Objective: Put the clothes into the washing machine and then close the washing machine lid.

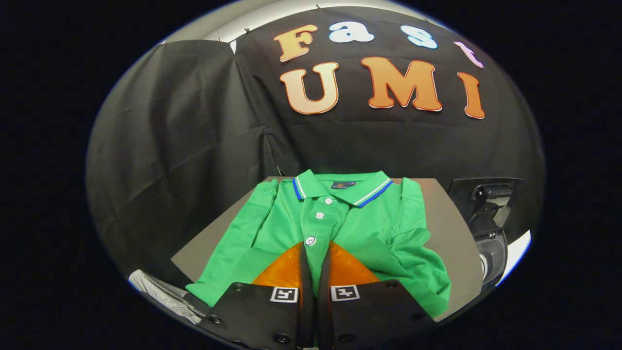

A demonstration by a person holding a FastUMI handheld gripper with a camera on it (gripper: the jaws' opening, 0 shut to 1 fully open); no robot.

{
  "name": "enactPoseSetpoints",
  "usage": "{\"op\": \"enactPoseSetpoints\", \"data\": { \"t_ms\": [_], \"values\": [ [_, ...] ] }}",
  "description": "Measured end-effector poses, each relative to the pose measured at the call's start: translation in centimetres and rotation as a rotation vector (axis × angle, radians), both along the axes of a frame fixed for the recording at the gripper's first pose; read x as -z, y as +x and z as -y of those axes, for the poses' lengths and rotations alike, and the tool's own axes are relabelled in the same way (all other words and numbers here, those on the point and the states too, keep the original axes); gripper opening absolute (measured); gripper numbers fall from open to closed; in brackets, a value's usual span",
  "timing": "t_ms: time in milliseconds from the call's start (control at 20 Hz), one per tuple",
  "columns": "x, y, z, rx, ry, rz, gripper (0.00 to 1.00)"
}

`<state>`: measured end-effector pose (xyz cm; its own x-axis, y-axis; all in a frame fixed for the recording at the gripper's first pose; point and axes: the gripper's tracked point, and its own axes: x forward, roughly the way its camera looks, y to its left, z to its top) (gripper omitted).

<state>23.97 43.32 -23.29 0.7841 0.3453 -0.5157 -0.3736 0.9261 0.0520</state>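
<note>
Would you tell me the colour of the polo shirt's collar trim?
Blue and white stripes edge the green collar, clearest in the gripper view.

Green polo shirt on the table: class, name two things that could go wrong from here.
1. The gripper has its fingers nearly together on the green polo shirt near its buttons; a thin pinch of fabric might slip out when lifted.
2. The shirt lies folded on the table; lifted from one spot it could unfold and drag before reaching the washing machine.

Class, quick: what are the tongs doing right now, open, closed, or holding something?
Tongs: nearly closed, a strip of the green polo shirt between the fingers; a firm pinch cannot be told.
</note>
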Motion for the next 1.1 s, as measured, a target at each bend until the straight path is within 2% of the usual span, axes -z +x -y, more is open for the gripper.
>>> {"op": "enactPoseSetpoints", "data": {
  "t_ms": [250,550,800,1100],
  "values": [
    [-3.0,-0.5,0.3,-0.021,-0.047,0.158,0.11],
    [-8.4,0.2,0.9,-0.014,0.026,0.264,0.11],
    [-14.3,-1.4,4.3,0.024,0.085,0.358,0.11],
    [-20.4,-0.8,10.4,0.052,0.108,0.452,0.11]
  ]
}}
